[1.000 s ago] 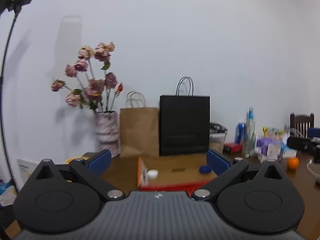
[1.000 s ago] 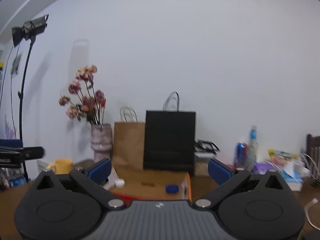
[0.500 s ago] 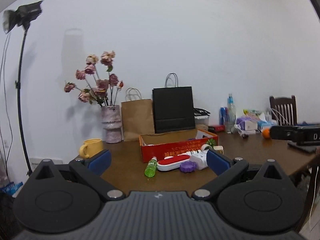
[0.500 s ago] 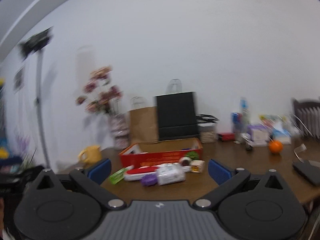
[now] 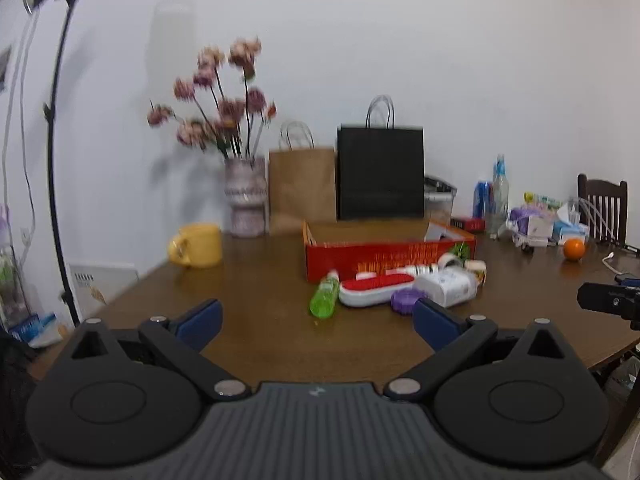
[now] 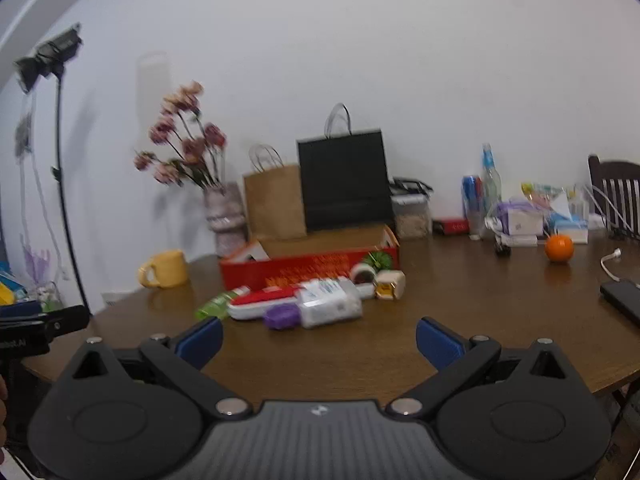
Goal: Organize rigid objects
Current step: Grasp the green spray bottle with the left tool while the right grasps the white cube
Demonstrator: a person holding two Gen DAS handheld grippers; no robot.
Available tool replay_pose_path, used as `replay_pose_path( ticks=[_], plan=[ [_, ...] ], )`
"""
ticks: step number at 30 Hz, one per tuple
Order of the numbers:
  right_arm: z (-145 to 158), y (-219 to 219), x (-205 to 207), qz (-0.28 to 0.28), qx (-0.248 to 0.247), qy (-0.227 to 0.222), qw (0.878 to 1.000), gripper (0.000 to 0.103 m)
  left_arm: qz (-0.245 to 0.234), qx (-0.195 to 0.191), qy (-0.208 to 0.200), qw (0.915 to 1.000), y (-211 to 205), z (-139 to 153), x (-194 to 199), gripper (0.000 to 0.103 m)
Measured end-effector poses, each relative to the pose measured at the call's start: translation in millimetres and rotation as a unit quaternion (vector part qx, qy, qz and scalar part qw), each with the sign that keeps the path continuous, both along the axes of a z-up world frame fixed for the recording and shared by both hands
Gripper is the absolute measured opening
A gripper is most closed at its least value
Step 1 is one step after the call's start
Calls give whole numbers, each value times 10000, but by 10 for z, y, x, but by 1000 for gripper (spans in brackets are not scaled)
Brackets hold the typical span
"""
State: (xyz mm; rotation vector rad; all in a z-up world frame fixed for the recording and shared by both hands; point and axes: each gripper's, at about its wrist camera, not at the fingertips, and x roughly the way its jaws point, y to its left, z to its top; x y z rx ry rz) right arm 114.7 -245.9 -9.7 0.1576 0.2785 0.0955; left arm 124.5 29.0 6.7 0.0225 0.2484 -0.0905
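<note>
Rigid objects lie in a small pile on the brown tabletop (image 5: 260, 320), just in front of the red box (image 5: 384, 258): green bottle (image 5: 325, 295), red-white case (image 5: 376, 290), purple cap (image 5: 405, 300), white bottle (image 5: 448, 287), tape roll (image 6: 364, 273). I hold both claws near the tabletop edge, apart from the pile. Left claw (image 5: 316, 322) is wide, w/ nothing between its blue pads. Right claw (image 6: 319, 338) is wide also, holding nothing. Yellow mug (image 5: 198, 245) stands left of the box, orange (image 6: 559, 248) far at right.
</note>
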Motion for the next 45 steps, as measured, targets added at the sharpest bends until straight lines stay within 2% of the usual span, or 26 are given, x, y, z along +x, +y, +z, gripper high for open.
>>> replay_pose_path(
  ticks=[3,8,12,16,19,22,25,26,28,29,32,33,37,39,40,41,42,45],
  plan=[
    [-83,-95,245,-101,9,183,9998,99,-26,-113,252,9996,-11,-59,305,103],
    [-145,-249,644,-146,42,478,9987,83,-147,-223,487,9985,-99,-120,755,103],
    [-186,-290,999,-83,-45,585,9982,83,-394,-219,621,9971,-264,-180,1122,103],
    [-194,-379,1413,-105,-282,680,9972,83,-333,63,615,9975,-331,-232,1537,103],
    [-212,-488,1788,-123,-334,696,9969,83,-256,181,788,9964,-278,-301,1922,103],
    [-243,-614,2192,-205,-147,735,9970,83,-157,41,1159,9931,-167,-399,2253,94],
    [-290,-669,2591,-188,-61,892,9958,83,-385,-169,1460,9884,-73,-496,2526,86],
    [-308,-672,2714,-195,-57,934,9954,83,-382,-119,1607,9862,-75,-524,2616,77],
    [-353,-672,2961,-199,20,1113,9936,83,-413,-187,1734,9838,-35,-556,2715,70],
    [-377,-673,3071,-176,88,1199,9926,82,-401,-239,1806,9824,3,-565,2747,62],
    [-451,-643,3250,-187,65,1433,9895,81,-385,-381,1898,9803,104,-595,2786,60],
    [-466,-639,3276,-197,68,1468,9889,79,-353,-394,1926,9798,119,-599,2800,60],
    [-526,-650,3330,-357,66,1584,9867,54,-397,-294,1936,9798,82,-568,2944,60],
    [-549,-692,3332,-346,141,1631,9859,49,-555,-276,1889,9800,36,-548,3023,59],
    [-553,-705,3333,-345,171,1649,9856,42,-574,-254,1905,9797,18,-551,3074,58],
    [-552,-714,3330,-340,170,1668,9853,40,-594,-220,1977,9782,-3,-559,3133,52],
    [-547,-707,3319,-368,88,1683,9850,40,-612,-197,2051,9766,-25,-563,3172,41],
    [-549,-708,3327,-386,-5,1698,9847,40,-762,-247,2045,9756,-45,-579,3183,32]
  ],
)
